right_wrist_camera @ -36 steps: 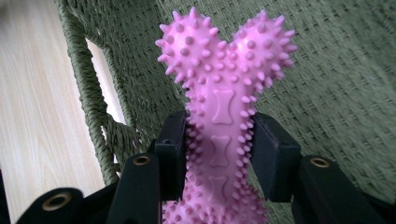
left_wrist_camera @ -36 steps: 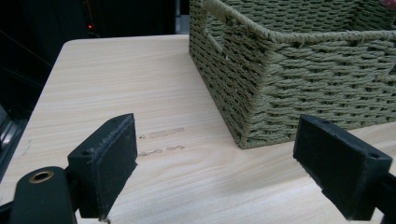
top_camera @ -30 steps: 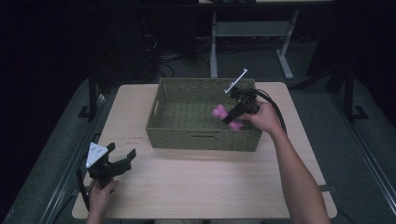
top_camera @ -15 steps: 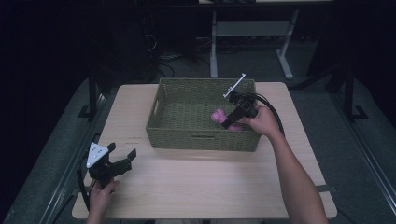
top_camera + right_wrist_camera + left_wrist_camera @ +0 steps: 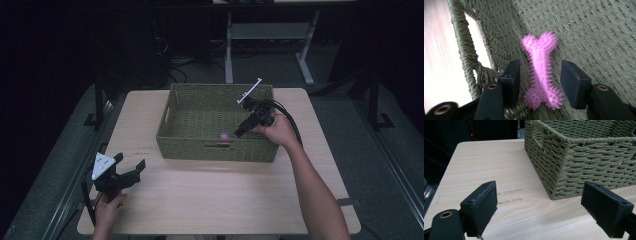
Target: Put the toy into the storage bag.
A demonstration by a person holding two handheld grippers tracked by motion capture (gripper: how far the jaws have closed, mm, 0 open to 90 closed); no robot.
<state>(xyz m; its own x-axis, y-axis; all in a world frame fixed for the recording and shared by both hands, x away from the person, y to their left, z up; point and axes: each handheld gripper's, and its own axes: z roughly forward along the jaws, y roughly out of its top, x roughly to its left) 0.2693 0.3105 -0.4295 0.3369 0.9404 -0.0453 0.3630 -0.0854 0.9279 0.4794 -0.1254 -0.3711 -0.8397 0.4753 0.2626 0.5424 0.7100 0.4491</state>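
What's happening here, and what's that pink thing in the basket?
A person holds a gripper in each hand at a wooden table. The right gripper is inside the woven green basket; its jaws have just been opening around a pink spiky bone-shaped toy, which sits between them with gaps on both sides, apparently let go. The left gripper waits open over the table's near left corner.

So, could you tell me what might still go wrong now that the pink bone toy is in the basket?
The right gripper's jaws have just been opening and stand clear of the pink spiky bone toy, which looks blurred, perhaps mid-drop; it could bounce or roll across the woven basket floor. Lifting out, the jaws might snag the basket's handle hole close beside them.
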